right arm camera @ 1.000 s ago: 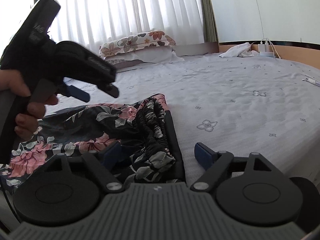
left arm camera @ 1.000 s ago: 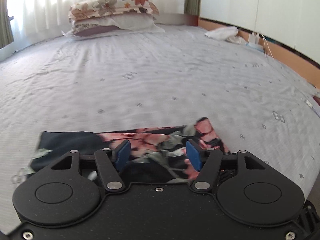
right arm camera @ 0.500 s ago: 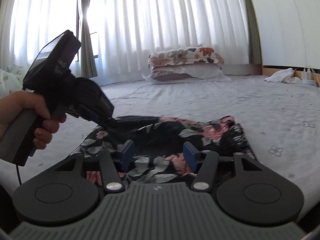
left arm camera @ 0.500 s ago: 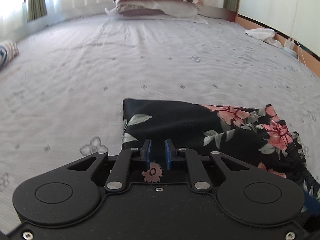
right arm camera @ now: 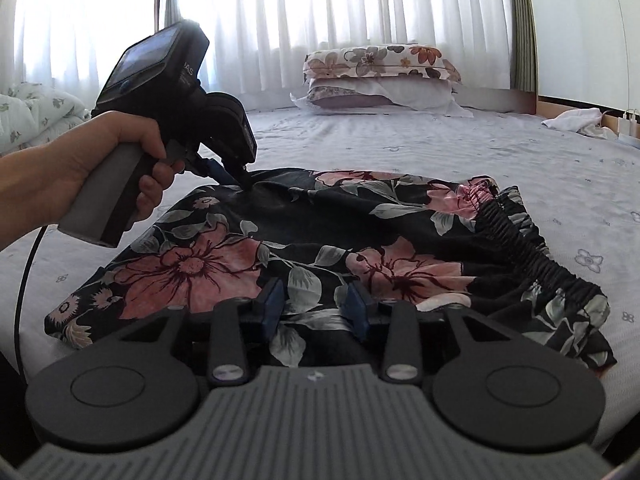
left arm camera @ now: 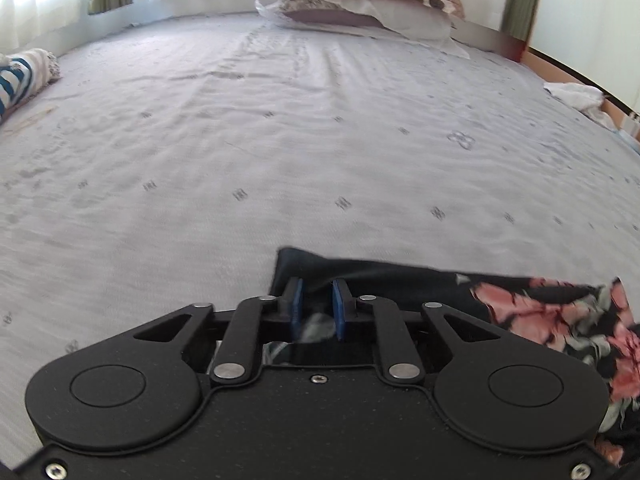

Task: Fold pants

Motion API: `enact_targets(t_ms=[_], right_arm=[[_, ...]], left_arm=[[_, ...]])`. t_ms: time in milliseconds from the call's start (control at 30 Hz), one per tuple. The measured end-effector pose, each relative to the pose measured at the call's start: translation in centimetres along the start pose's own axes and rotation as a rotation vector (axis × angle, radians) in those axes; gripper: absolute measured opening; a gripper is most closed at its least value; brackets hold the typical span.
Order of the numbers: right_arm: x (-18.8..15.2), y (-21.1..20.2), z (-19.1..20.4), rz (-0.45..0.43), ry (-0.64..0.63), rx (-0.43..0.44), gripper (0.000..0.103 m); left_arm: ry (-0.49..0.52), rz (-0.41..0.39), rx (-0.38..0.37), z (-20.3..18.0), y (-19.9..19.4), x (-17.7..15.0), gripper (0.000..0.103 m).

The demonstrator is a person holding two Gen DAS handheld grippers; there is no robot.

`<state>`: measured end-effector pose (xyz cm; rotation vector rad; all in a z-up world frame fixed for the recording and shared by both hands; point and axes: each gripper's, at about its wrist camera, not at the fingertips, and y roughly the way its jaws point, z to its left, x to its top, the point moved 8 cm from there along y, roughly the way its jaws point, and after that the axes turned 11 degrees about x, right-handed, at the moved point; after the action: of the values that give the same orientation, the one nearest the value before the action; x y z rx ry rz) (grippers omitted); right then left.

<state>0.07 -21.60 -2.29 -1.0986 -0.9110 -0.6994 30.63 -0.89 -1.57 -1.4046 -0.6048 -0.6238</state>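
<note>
The black floral pants (right arm camera: 328,236) lie folded on the grey bed sheet (right arm camera: 440,148), elastic waistband at the right. In the left wrist view the pants (left arm camera: 520,304) reach from the fingers to the right edge. My left gripper (left arm camera: 317,306) is nearly closed, with a fold of the dark fabric between its blue pads at the pants' far left corner; it also shows in the right wrist view (right arm camera: 236,174). My right gripper (right arm camera: 314,306) is narrowed over the near edge of the pants, and fabric lies between its blue pads (right arm camera: 272,306).
Two stacked pillows (right arm camera: 380,76) sit at the head of the bed. A white cloth (right arm camera: 572,120) lies by the right wall. A striped rolled item (left arm camera: 20,76) lies at the far left. A quilt (right arm camera: 28,116) is piled at the left.
My left gripper has shifted left and forward to the pants' corner, still nearly closed. My right gripper's jaws have narrowed further and moved onto the near edge of the pants.
</note>
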Motion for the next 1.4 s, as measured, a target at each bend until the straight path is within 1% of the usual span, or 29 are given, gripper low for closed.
enact_targets(t_ms=[67,100,133,167,200,267,300,367,400,433,467,533,633,700,767,800,833,867,900,933,967,1000,1033,1067,1133,1233,1400], right_arm=[[1.4,-0.8,-0.4,-0.022,0.030,0.043,0.066],[2.2,-1.5,-0.8,-0.049,0.045,0.047,0.069],[3.2,-2.2,-1.4,-0.076,0.054,0.040,0.073],[4.2,-2.6,-2.1,-0.093,0.060,0.030,0.076],[5.3,-2.8,-3.0,-0.103,0.064,0.012,0.078],[7.1,-3.0,-5.4,-0.118,0.066,-0.038,0.087],[7.9,-3.0,-6.8,-0.120,0.070,-0.066,0.088],[9.0,-2.4,-10.1,-0.091,0.090,-0.124,0.090],[9.3,-2.0,-11.7,-0.072,0.105,-0.138,0.090],[9.4,-1.3,-13.3,-0.045,0.127,-0.133,0.094],[9.3,-0.4,-14.7,-0.002,0.155,-0.109,0.098],[8.8,1.5,-17.0,0.071,0.224,-0.048,0.099],[7.9,3.7,-18.7,0.130,0.239,0.000,0.101],[7.2,4.9,-19.1,0.169,0.245,0.047,0.102],[6.6,6.1,-19.3,0.199,0.280,0.107,0.103],[6.7,6.4,-19.5,0.195,0.280,0.116,0.102],[6.7,6.6,-19.4,0.194,0.270,0.126,0.100],[6.8,6.7,-19.1,0.194,0.256,0.129,0.090],[7.0,6.9,-18.9,0.192,0.244,0.129,0.081],[7.0,7.2,-18.6,0.203,0.242,0.134,0.057],[7.0,7.5,-18.5,0.207,0.241,0.111,0.046],[7.2,7.5,-18.4,0.199,0.224,0.095,0.039],[7.3,7.6,-18.2,0.193,0.218,0.106,0.025],[7.5,7.5,-18.2,0.186,0.236,0.118,0.020],[8.1,7.6,-18.2,0.160,0.250,0.114,0.017],[10.0,7.6,-18.2,0.105,0.241,0.106,0.016],[13.6,8.8,-18.9,0.030,0.271,0.107,0.016]], left_arm=[[0.021,-0.067,-0.003,0.1,-1.5,0.7,0.076],[0.030,-0.103,-0.022,0.1,-2.5,0.9,0.083],[0.035,-0.128,-0.047,0.1,-3.3,1.0,0.086],[0.039,-0.134,-0.068,0.2,-4.0,1.1,0.086],[0.037,-0.122,-0.078,0.3,-4.3,1.0,0.087],[0.018,-0.093,-0.081,0.9,-4.6,0.8,0.087],[0.002,-0.080,-0.077,1.5,-4.6,0.5,0.088],[-0.019,-0.065,-0.075,2.5,-4.5,-0.1,0.092],[-0.017,-0.056,-0.078,2.8,-4.3,-0.5,0.093],[-0.017,-0.043,-0.081,3.0,-4.1,-0.8,0.093],[-0.022,-0.021,-0.084,3.4,-3.6,-1.5,0.093],[-0.034,0.026,-0.105,3.5,-2.7,-2.3,0.093],[-0.076,0.084,-0.165,3.4,-1.5,-3.2,0.093],[-0.099,0.086,-0.200,3.2,-1.0,-3.2,0.093],[-0.105,0.079,-0.217,2.9,-0.6,-2.8,0.093],[-0.102,0.080,-0.228,2.6,-0.4,-2.7,0.093],[-0.093,0.078,-0.238,2.4,-0.2,-2.6,0.093],[-0.081,0.071,-0.241,2.0,-0.1,-2.5,0.092],[-0.069,0.062,-0.237,1.7,0.0,-2.5,0.090],[-0.060,0.049,-0.227,1.5,-0.1,-2.4,0.072],[-0.050,0.037,-0.217,1.3,-0.1,-2.4,0.039],[-0.049,0.038,-0.200,1.1,-0.2,-2.3,0.024],[-0.055,0.043,-0.187,1.0,-0.1,-2.3,0.013],[-0.066,0.028,-0.184,1.0,-0.4,-2.1,0.007],[-0.065,-0.015,-0.179,0.8,-1.0,-1.4,0.005],[-0.065,-0.073,-0.158,0.6,-1.9,0.2,0.005],[-0.081,-0.121,-0.125,0.3,-1.5,3.5,0.005]])
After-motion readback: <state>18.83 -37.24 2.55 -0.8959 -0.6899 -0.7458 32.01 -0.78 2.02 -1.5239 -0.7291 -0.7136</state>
